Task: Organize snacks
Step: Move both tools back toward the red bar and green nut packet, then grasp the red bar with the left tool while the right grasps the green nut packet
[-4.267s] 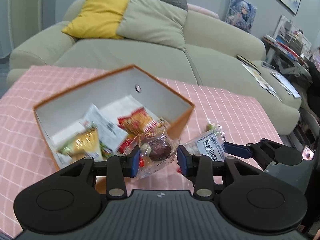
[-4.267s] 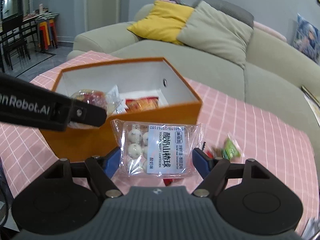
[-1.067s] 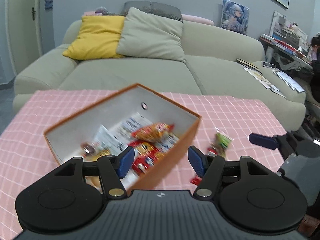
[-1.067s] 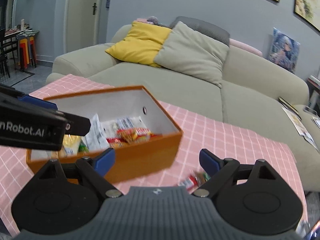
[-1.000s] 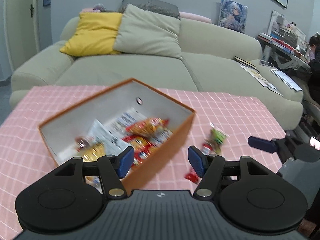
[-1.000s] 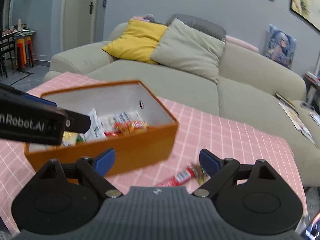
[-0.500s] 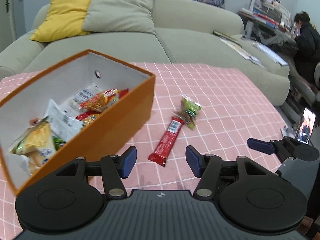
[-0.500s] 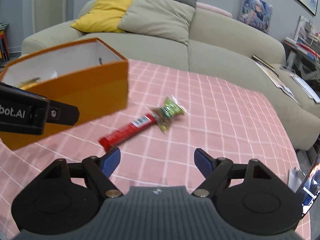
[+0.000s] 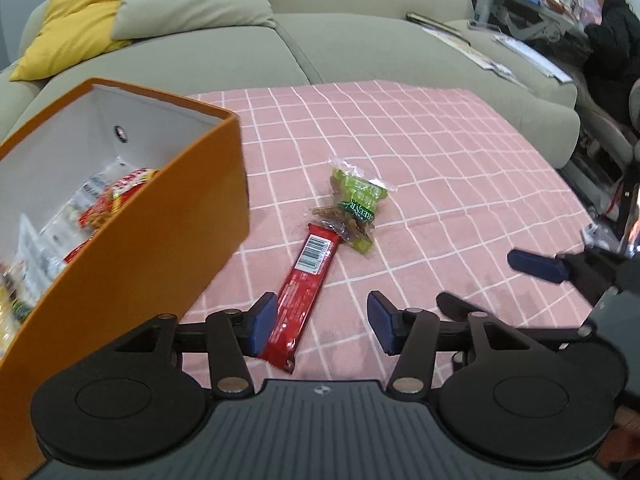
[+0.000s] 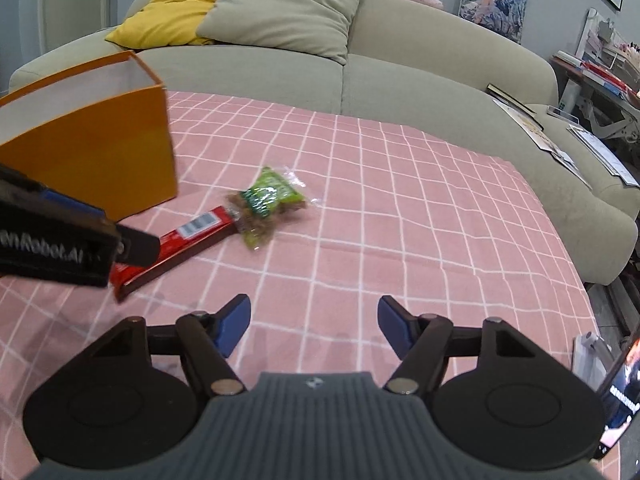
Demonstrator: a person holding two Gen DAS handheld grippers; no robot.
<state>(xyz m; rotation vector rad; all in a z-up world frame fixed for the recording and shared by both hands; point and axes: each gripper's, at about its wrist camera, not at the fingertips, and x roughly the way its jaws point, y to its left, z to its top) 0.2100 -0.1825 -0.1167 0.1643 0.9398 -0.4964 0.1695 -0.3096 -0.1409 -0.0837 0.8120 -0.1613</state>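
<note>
- Over on the left side of the table point(image 9: 440, 152), with its pink checked cloth, sits the orange box point(image 9: 168, 248). It's open on top and already has a bunch of snack packets point(image 9: 104, 204) in it, piled on the white floor of the box.
- Just right of the box, on the bare cloth, lies a red bar point(image 9: 306, 280), barcode side up, running from near the front edge back toward the middle of the table.
- The far end of the bar touches or slightly overlaps a green packet point(image 9: 356, 204). Hard to say which one is on top.
- Left gripper point(image 9: 322, 324) hovers low over the near end of the red bar. Its jaws are spread wide with nothing between them, and the left finger sits just beside the bar's edge.
- Right gripper point(image 10: 314, 326) is further right, over empty cloth toward the right edge. It's also wide open and empty-handed, well apart from both snacks.
- Looks like most snacks are boxed and these two are what's left, so the step in hand is probably picking up the red bar.
- Next move probably calls for centring the left jaws across the bar's narrow width, dropping down and pinching it, then carrying it left into the box. The green packet may get dragged along since it's touching.
</note>
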